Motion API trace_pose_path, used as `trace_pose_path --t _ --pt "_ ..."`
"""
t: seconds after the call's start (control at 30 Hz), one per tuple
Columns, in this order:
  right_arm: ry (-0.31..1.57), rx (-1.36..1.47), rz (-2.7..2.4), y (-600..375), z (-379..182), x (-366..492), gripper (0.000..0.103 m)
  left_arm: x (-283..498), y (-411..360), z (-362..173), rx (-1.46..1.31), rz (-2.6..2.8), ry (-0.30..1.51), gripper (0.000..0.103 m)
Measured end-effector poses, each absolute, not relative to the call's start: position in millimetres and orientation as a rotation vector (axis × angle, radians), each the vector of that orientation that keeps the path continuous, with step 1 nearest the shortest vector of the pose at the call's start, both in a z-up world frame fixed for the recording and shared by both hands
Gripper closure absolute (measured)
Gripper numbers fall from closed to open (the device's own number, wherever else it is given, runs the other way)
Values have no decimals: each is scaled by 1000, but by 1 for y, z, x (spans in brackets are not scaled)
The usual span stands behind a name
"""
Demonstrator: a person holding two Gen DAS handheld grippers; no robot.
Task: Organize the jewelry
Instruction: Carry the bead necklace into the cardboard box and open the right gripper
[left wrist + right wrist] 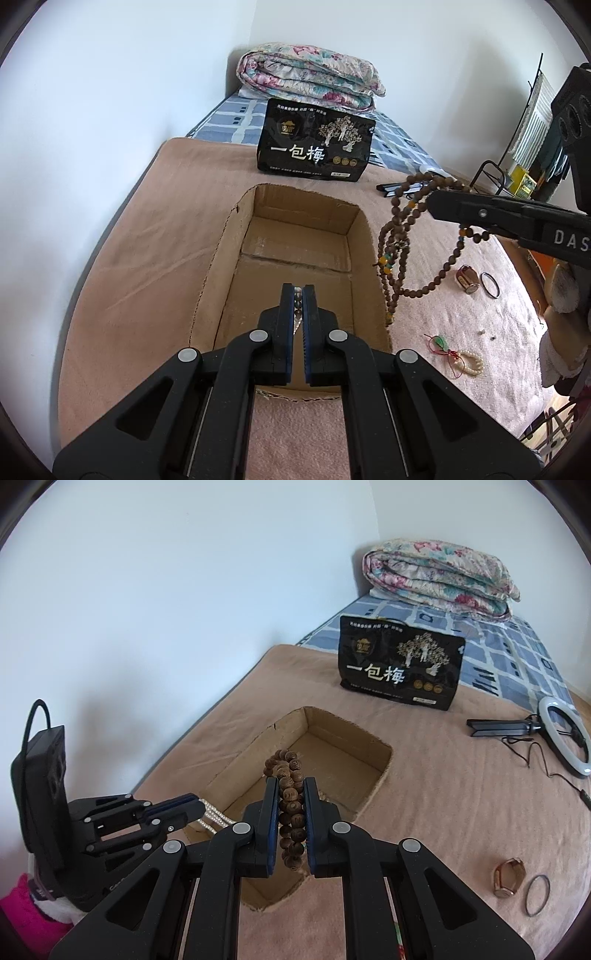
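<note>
The right claw (291,801) is gripping a long strand of brown wooden beads (290,794), its jaws clamped on a bunched section of it. In the left wrist view the same strand (399,236) is hanging from the claw in several loops, just beside the right wall of the open cardboard box (295,236) that is sitting on the tan blanket (140,258) on the bed. The left claw (298,295) is closed on a pearl strand (212,814), holding it over the near end of the box; only a sliver of pearls is showing between its jaws in its own view, so how much is trailing below is hard to tell.

The main risk is that the dangling loops are hanging outside the box wall rather than over the opening. If the right claw is let go here, part of the strand is likely to be draping over the cardboard edge or sliding onto the blanket. The loops could also be snagging on the ragged cut rim, or tangling with the pearls if both strands are dropped together.

The wooden strand's long axis is running nearly straight down from the grip, with its lowest beads pointing toward the blanket beside the box. A watch (468,279), a thin ring (490,285) and a pale bead bracelet (471,363) are lying on the blanket, not yet collected.
</note>
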State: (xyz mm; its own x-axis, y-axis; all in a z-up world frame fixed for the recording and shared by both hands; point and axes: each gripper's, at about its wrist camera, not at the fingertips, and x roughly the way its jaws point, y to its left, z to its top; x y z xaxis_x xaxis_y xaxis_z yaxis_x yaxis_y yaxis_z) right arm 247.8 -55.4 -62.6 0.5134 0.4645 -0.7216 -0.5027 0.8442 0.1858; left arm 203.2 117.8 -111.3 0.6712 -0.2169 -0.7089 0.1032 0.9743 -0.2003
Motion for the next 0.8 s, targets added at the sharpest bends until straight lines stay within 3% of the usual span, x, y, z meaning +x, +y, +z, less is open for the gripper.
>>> trace_pose_path --t 0.8 --pt "999 -88 529 -29 -135 277 92 216 132 -150 -178 -168 895 101"
